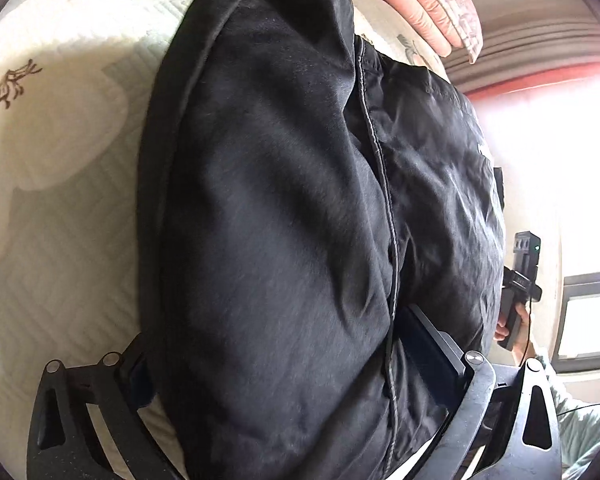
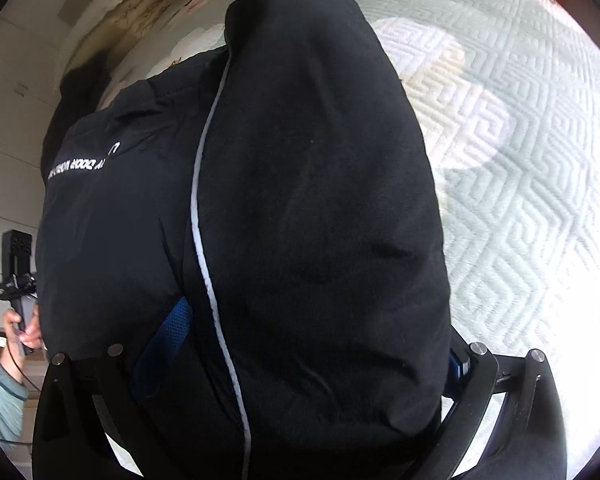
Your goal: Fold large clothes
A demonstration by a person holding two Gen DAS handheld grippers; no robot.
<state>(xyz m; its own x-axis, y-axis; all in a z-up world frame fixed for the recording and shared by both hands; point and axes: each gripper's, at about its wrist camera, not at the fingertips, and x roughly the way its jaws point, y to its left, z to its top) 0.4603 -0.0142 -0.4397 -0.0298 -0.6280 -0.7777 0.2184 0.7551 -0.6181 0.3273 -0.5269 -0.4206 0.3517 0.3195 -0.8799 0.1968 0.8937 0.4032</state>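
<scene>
A: Both tools stand wide: left tool (image 1: 300, 380) and right tool (image 2: 296, 360) each straddle the black jacket (image 1: 284, 208), lying on the bed (image 1: 60, 240).

B: We square its edges before clamping.

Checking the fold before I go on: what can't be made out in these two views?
- Left wrist view: the black jacket covers the left gripper fingers' tips; grip unclear.
- Right wrist view: the jacket hides the right gripper fingertips.
- Jacket's white lettering: too small to read.
- Window: overexposed.
</scene>
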